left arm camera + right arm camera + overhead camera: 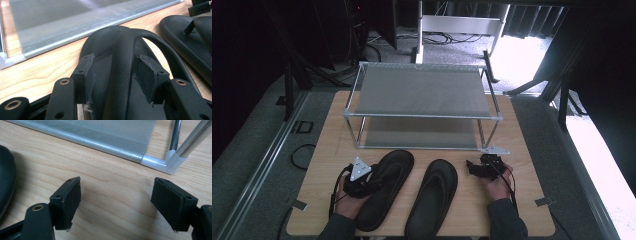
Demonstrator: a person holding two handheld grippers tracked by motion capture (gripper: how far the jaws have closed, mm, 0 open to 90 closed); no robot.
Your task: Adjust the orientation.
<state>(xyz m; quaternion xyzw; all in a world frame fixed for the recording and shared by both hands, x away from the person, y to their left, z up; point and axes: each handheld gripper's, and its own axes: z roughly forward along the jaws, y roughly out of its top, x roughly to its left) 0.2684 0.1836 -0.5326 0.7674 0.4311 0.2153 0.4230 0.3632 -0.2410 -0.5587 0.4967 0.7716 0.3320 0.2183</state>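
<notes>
Two black flip-flop sandals lie side by side on the wooden table (524,200). My left gripper (368,186) reaches over the left sandal (388,192) from its left side. In the left gripper view its jaws (116,68) stand on either side of that sandal's arched strap (122,50), with a thin gap at the left pad (88,75), so it is open around the strap. The right sandal (432,200) (192,42) lies untouched. To its right, my right gripper (472,166) (116,195) is open wide over bare wood, with the sandal's edge (6,180) at the far left.
A two-tier metal shoe rack (422,116) with grey fabric shelves stands at the back of the table. Its lower shelf (62,25) (100,135) and a white corner joint (170,162) lie just ahead of the grippers. Cables trail off the table's left side.
</notes>
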